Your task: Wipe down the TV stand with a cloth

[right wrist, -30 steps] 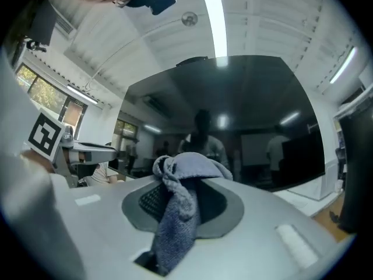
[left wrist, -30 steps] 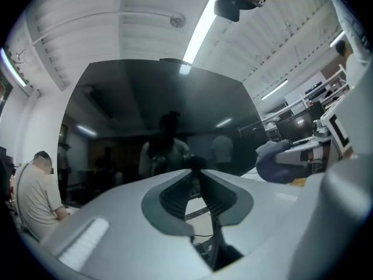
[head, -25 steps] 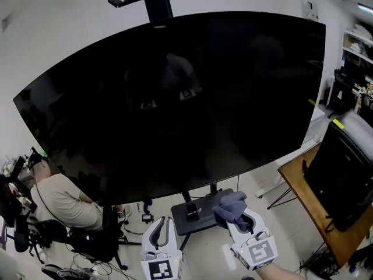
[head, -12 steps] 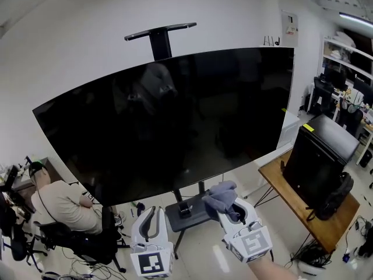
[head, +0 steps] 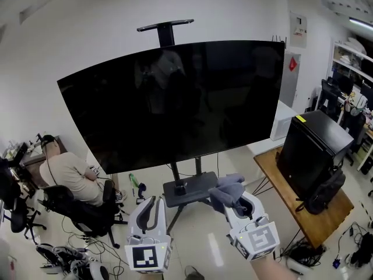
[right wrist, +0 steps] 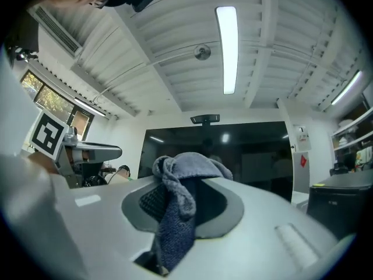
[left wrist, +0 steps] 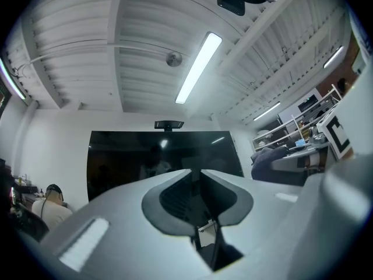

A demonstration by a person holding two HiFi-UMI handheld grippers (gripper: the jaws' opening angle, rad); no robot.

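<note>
Pale floor lies below a big dark TV [head: 175, 98] on its TV stand [head: 189, 190]. I see my right gripper [head: 236, 203] clamped on a blue-grey cloth [head: 227, 190], which bunches over its tips and overlaps the stand's base in the head view. My left gripper [head: 152, 202], jaws nearly together, holds nothing.

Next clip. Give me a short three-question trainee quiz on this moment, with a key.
1. What does the right gripper hold? A) a sponge B) a blue-grey cloth C) nothing
2. True or false: the left gripper also holds a cloth.
3. Fill in: in the head view, the seated person is below the TV's ____ end.
Key: 1 B. 2 false; nothing sits between its jaws. 3 left.
</note>
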